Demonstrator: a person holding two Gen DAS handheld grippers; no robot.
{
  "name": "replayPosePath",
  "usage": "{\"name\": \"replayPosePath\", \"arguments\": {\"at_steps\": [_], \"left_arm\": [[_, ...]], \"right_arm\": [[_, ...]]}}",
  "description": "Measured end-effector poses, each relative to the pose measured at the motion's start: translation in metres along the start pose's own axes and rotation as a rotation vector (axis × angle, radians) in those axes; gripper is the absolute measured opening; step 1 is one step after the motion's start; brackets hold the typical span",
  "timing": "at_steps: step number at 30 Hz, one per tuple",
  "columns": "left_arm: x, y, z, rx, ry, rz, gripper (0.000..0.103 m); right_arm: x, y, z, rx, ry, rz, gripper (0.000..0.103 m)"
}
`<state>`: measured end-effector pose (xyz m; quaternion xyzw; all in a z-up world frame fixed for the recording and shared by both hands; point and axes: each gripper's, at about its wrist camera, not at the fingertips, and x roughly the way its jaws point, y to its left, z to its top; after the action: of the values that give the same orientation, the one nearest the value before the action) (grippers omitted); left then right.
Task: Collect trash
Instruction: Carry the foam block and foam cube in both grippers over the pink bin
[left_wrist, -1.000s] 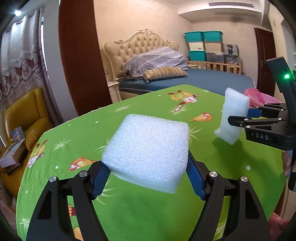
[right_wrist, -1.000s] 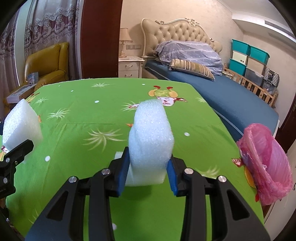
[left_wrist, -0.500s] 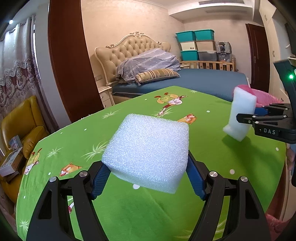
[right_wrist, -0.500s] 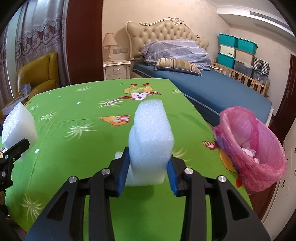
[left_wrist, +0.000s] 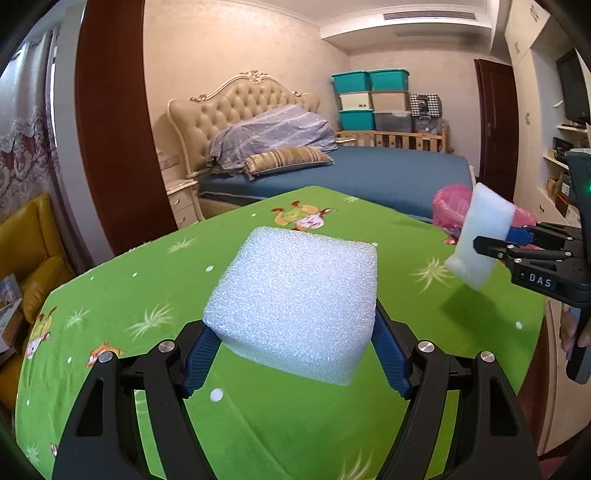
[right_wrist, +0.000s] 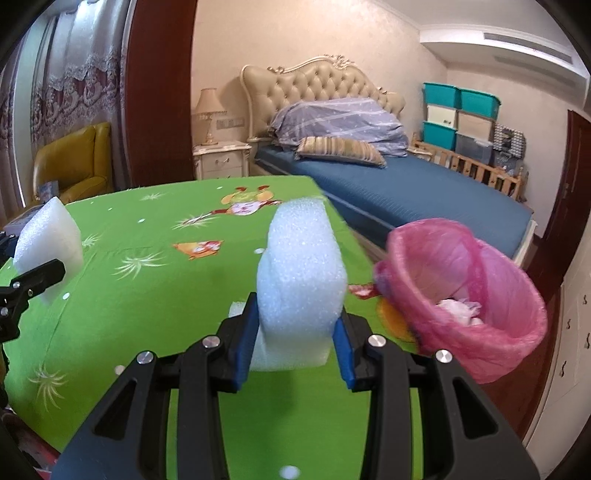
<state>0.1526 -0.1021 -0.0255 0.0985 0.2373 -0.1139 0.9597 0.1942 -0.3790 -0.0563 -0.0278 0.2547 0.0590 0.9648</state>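
Observation:
My left gripper (left_wrist: 295, 354) is shut on a wide white foam block (left_wrist: 295, 295), held above the green tablecloth (left_wrist: 147, 295). My right gripper (right_wrist: 295, 343) is shut on a narrower upright white foam piece (right_wrist: 301, 266). That same piece (left_wrist: 480, 236) and the right gripper (left_wrist: 495, 243) show at the right edge of the left wrist view. The wide block (right_wrist: 48, 236) shows at the left of the right wrist view. A pink-lined trash bin (right_wrist: 465, 291) with crumpled white waste inside stands just off the table's right edge, close to the right gripper.
A bed with a blue sheet (right_wrist: 406, 192) lies beyond the table. A yellow armchair (right_wrist: 74, 162) and a nightstand with a lamp (right_wrist: 218, 158) stand at the far left. Stacked storage boxes (left_wrist: 373, 99) line the back wall. A person's fingers (left_wrist: 570, 328) hold the right gripper's handle.
Both grippers have carried their foam pieces to the right across the table. The pink bin has grown larger and nearer in the right wrist view. Both grips are unchanged.

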Motion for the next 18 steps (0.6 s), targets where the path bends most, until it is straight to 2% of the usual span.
{"name": "replayPosePath", "arguments": {"at_steps": [6, 9, 18], "left_arm": [[0.004, -0.016, 0.014, -0.012, -0.004, -0.062, 0.071], [0.010, -0.034, 0.018, 0.025, -0.002, -0.079, 0.071], [0.033, -0.103, 0.042, 0.121, -0.005, -0.201, 0.071]], "right_arm": [[-0.022, -0.029, -0.004, 0.023, -0.044, -0.020, 0.037], [-0.027, -0.044, -0.007, 0.039, -0.051, -0.030, 0.037], [-0.039, -0.084, -0.017, 0.059, -0.052, -0.082, 0.037]]}}
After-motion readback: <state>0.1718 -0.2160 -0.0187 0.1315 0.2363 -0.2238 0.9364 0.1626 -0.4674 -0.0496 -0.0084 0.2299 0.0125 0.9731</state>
